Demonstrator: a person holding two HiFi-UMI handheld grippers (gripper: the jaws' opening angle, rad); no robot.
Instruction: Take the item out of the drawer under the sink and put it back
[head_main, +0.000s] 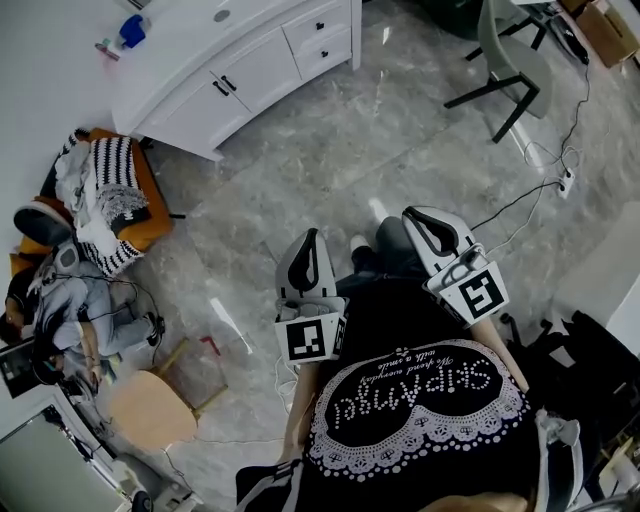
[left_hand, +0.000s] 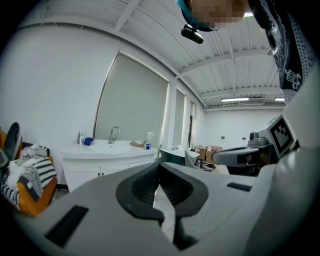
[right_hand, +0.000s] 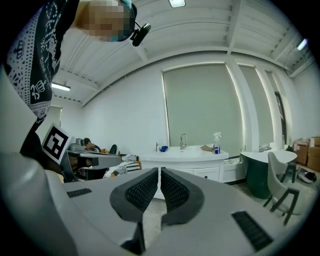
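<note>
White drawers (head_main: 320, 35) in the cabinet (head_main: 205, 95) under the sink (right_hand: 192, 150): both fronts are flush and shut, and so are the doors beside them. The item is hidden behind those fronts and cannot be made out.

- The desk (head_main: 190, 30) on top of the cabinet carries a tap (right_hand: 183, 140), a spray bottle (right_hand: 217, 142) and a small blue object (head_main: 132, 30).
- The cabinet stands at the far wall, well apart from both tongs, with grey marble floor (head_main: 330, 150) between.
- Left tongs (head_main: 311, 238): clenched. In the left gripper view (left_hand: 159, 170) the ribbed pads meet at their tips, and only a thin wedge of floor shows lower down. Nothing is held.
- Right tongs (head_main: 422, 216): clenched. In the right gripper view (right_hand: 159, 172) the pads lie face to face with only a sliver between them. Nothing is held.
- Both tongs are held out in front of the person's dark top (head_main: 420, 400), side by side but not touching. Both point roughly level toward the cabinet, and each marker cube faces the head camera.
- Left of the cabinet is an orange chair (head_main: 150, 215) piled with striped cloth (head_main: 110, 185).
- Nearer, at lower left, are a pale wooden chair (head_main: 150, 405) and a seated person (head_main: 70, 310).
- At upper right stands a grey chair (head_main: 495, 45) on black legs. A cable runs across the floor to a power strip (head_main: 567, 181).
</note>
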